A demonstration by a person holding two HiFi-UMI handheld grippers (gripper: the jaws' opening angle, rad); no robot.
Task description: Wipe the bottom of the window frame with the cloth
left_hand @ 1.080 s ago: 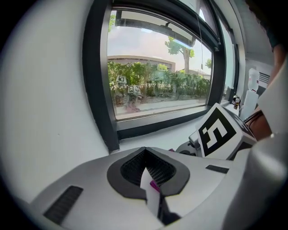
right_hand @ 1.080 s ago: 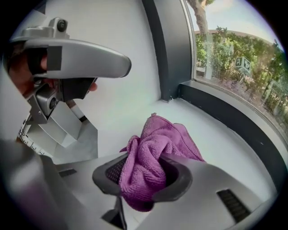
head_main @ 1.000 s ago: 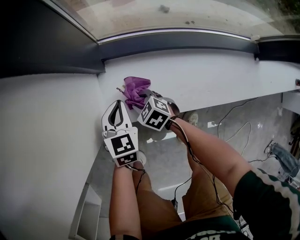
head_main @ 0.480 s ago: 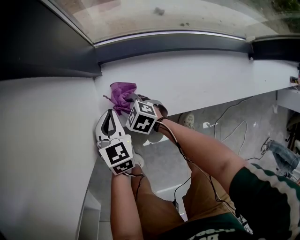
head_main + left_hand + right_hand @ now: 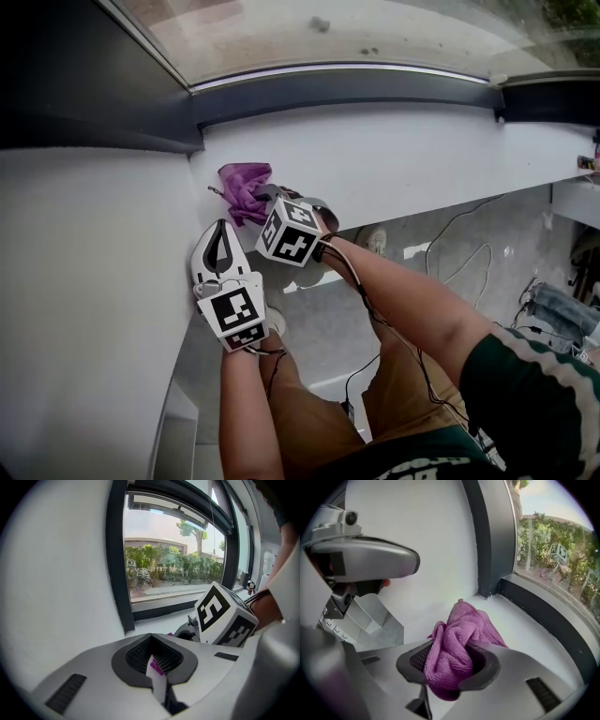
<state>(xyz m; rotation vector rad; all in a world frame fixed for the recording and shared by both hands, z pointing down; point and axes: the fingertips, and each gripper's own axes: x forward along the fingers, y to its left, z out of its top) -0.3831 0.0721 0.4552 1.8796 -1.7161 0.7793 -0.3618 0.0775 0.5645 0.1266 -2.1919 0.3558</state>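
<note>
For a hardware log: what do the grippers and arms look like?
Left gripper and right gripper: white shells, dark grey inside, each with a black-and-white marker cube. Thin black cables run along forearms; sleeve dark green, white-striped.

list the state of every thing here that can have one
purple cloth, bunched up, pinched in the right tool, lying on the white sill near its left corner
right tool, shut on the purple cloth
left tool, shut, holding nothing, beside the right tool
window, closed, no gap showing along the bottom frame
</note>
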